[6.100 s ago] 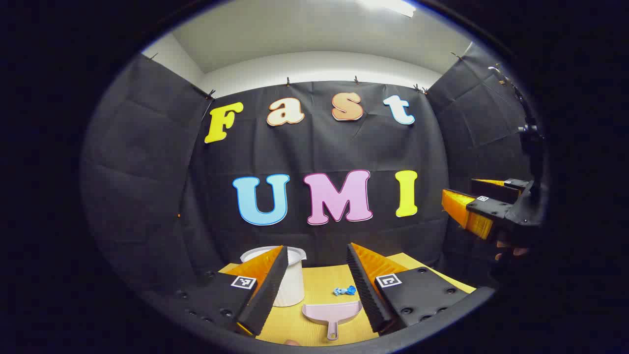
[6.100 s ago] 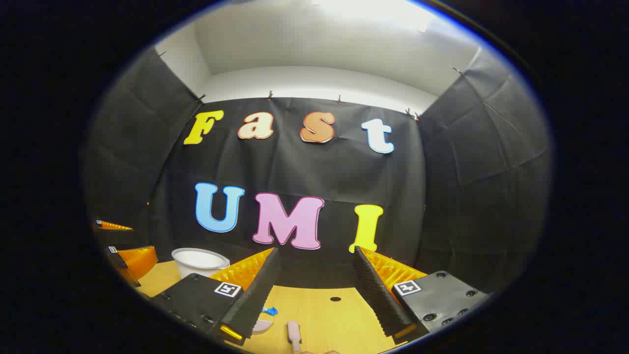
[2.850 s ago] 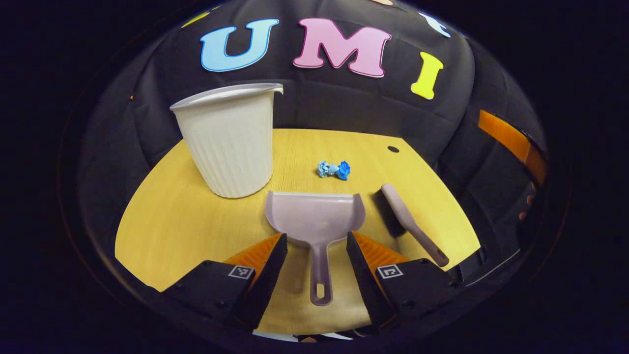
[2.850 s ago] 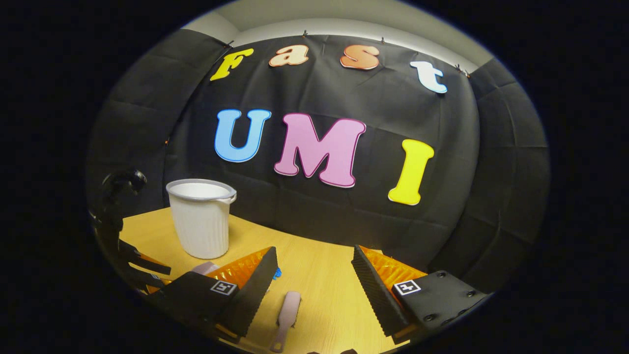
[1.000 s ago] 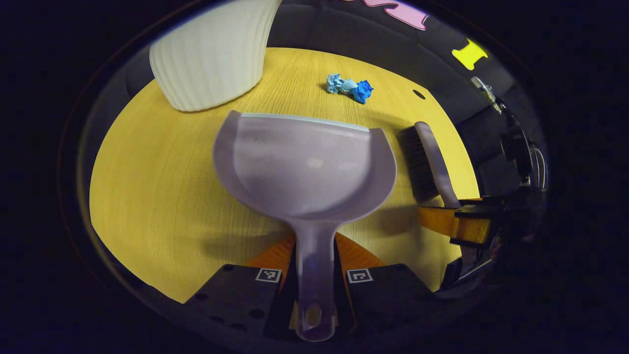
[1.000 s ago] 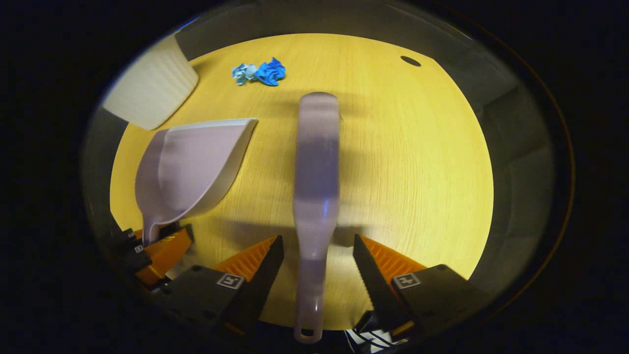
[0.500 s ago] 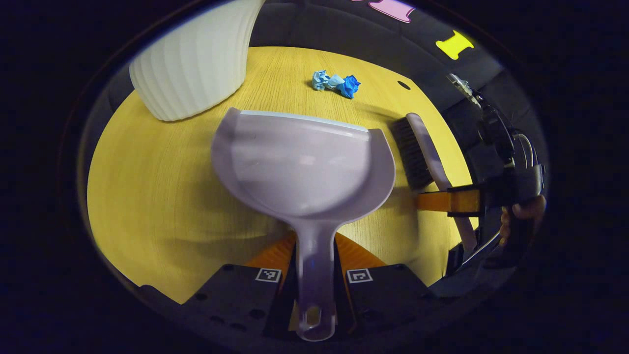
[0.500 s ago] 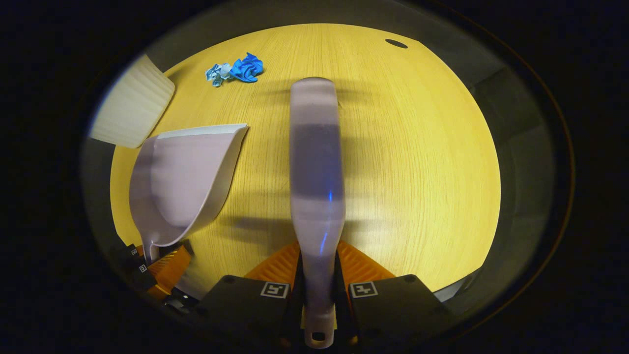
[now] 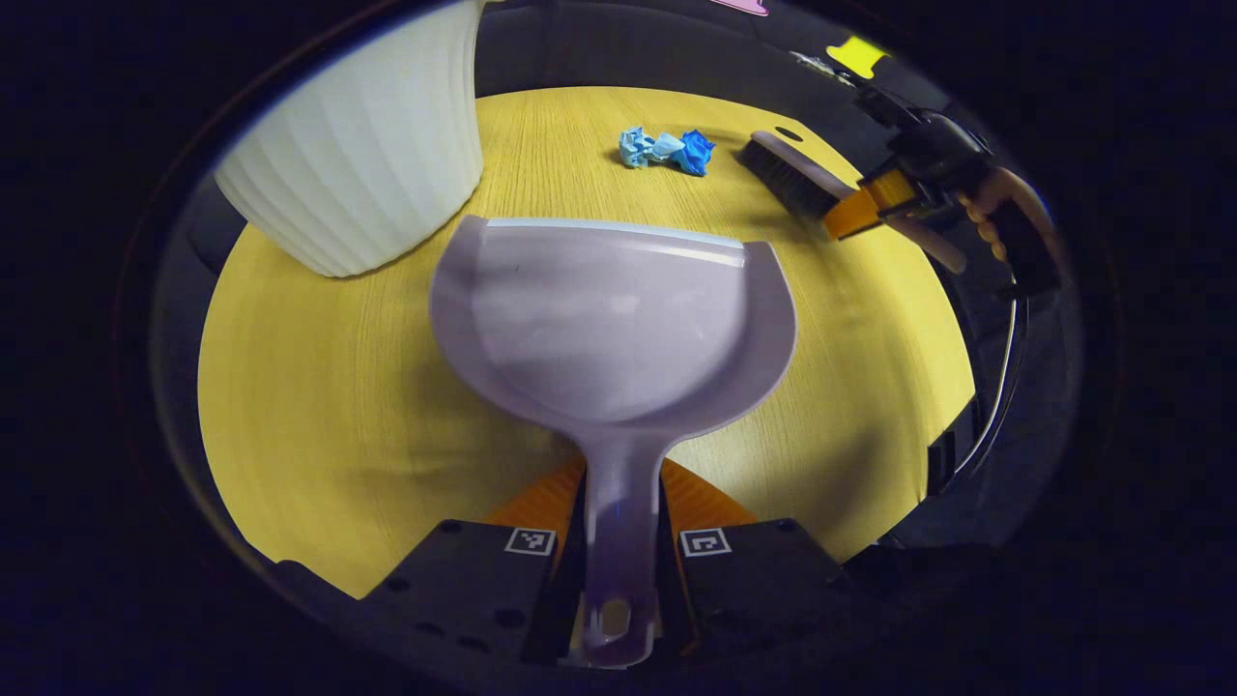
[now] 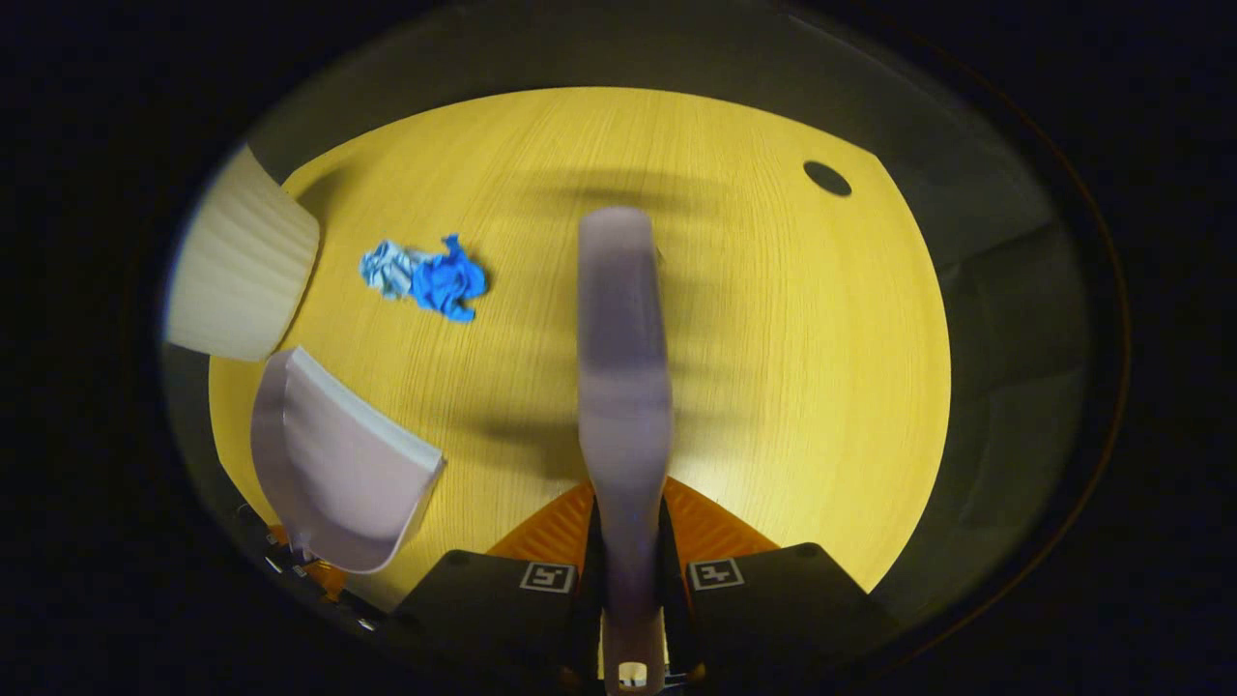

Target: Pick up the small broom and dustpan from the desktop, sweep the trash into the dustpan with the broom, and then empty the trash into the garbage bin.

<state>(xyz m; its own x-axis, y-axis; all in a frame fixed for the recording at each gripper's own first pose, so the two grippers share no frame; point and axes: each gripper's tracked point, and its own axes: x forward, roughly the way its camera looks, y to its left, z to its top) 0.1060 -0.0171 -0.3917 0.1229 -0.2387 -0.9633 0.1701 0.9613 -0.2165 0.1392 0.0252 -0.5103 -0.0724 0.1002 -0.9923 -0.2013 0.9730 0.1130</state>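
In the left gripper view my left gripper (image 9: 618,527) is shut on the handle of the pale lilac dustpan (image 9: 611,324), whose mouth faces the crumpled blue trash (image 9: 665,151) farther out on the yellow desktop (image 9: 319,387). The white ribbed garbage bin (image 9: 358,159) stands at the far left. In the right gripper view my right gripper (image 10: 628,556) is shut on the handle of the small broom (image 10: 623,367), lifted above the desk, with the blue trash (image 10: 425,277) ahead to its left. The broom (image 9: 797,179) also hangs just right of the trash in the left gripper view.
A small dark hole (image 10: 827,178) marks the desktop at the far right. The bin (image 10: 242,271) and dustpan (image 10: 333,469) sit at the left of the right gripper view. A hand (image 9: 1000,208) holds the right gripper. Black cloth walls surround the desk.
My right gripper, shut on the broom, lifted it and carried it forward to beside the blue trash. The left gripper keeps its hold on the dustpan, shifted slightly forward.
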